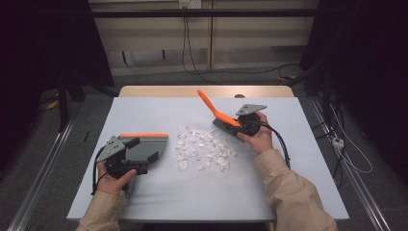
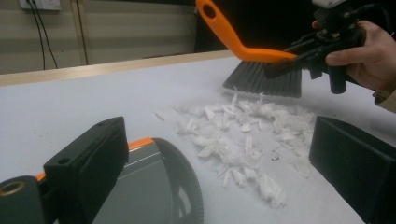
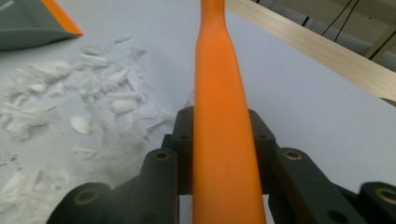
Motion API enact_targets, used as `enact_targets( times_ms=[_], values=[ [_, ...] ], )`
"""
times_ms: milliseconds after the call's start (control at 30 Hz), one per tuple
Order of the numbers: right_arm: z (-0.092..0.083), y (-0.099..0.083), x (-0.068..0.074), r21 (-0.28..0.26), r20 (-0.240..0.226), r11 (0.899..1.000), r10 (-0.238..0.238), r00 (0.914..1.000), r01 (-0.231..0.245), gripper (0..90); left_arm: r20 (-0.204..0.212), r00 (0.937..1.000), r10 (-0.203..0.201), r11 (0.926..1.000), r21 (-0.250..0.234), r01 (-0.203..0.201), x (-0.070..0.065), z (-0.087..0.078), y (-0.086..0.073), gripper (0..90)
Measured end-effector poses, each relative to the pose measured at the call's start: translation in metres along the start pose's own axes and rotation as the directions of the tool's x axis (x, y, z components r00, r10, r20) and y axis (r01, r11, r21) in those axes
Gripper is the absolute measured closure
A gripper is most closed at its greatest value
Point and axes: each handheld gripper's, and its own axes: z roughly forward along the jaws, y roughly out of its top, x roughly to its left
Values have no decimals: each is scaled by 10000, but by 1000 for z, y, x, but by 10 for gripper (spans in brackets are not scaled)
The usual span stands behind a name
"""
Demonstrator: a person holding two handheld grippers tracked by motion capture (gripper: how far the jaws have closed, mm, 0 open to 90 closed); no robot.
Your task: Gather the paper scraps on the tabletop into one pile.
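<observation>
— Where is the brush [image 1: 216, 113]?

— The right gripper [image 1: 243, 126] has it. Its jaws are closed tight on the orange handle [image 3: 219, 116], and the dark bristles [image 2: 263, 79] sit at the far edge of the pile of white paper bits [image 1: 202, 148].

— And the dustpan [image 1: 144, 147]?

— It lies flat on the table [image 1: 288, 192], just left of the pile. The left gripper [image 1: 137, 156] is at its near end, jaws wide apart, with the pan between them. I cannot tell if they touch it.
</observation>
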Motion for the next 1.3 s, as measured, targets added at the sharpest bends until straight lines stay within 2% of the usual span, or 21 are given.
enact_targets(
  times_ms=[100,200,267,333,400,467,533,633,733,800,867,900,1067,1133,1200,1300],
  values=[
    [7,-5,-3,201,101,9998,66,9999,-68,716,14,10000,4,10000,-10,-4,0,0,0,46],
    [7,-6,-4,155,83,9993,351,9993,-352,712,37,10000,17,10000,-22,-17,0,0,0,46],
    [6,-4,-5,370,-155,9974,618,9980,-612,687,35,10000,29,10000,20,-29,0,0,0,46],
    [2,2,-2,333,320,9989,321,9990,-332,624,48,10000,25,10000,31,-25,0,1,0,46],
    [0,8,-1,552,447,9978,331,9984,-356,595,59,10000,29,10000,33,-30,0,1,0,46],
    [2,13,-1,854,723,9954,377,9967,-438,596,54,10000,38,10000,26,-38,0,1,0,46],
    [4,15,-1,1040,656,9938,328,9973,-396,674,79,10000,56,10000,4,-56,0,0,0,46],
    [8,17,2,1453,812,9887,239,9964,-356,712,-30,10000,16,10000,19,-16,2,-1,0,45],
    [8,20,3,1789,597,9820,512,9969,-611,715,-16,10000,-17,10000,4,17,3,-1,1,45],
    [7,24,3,2295,652,9706,597,9961,-731,716,-28,10000,36,10000,-15,-36,2,-2,1,45],
    [7,27,3,2471,494,9672,486,9976,-594,716,-1,10000,18,10000,-49,-18,2,-2,1,45],
    [7,27,2,2335,363,9684,816,9960,-878,716,9,10000,17,10000,-54,-17,2,-2,2,45],
    [13,28,-5,1095,162,9870,1164,9931,-1175,716,-60,10000,-5,10000,-73,5,2,-3,2,45],
    [18,29,-9,674,267,9879,1380,9901,-1395,716,-57,10000,-27,10000,-93,27,2,-4,2,45],
    [26,32,-12,444,158,9944,950,9954,-956,716,-50,10000,-35,9999,-132,34,2,-4,2,45],
    [40,39,-12,381,376,9972,632,9973,-646,716,-142,9999,-94,9999,-144,92,3,-4,2,45]
  ],
)
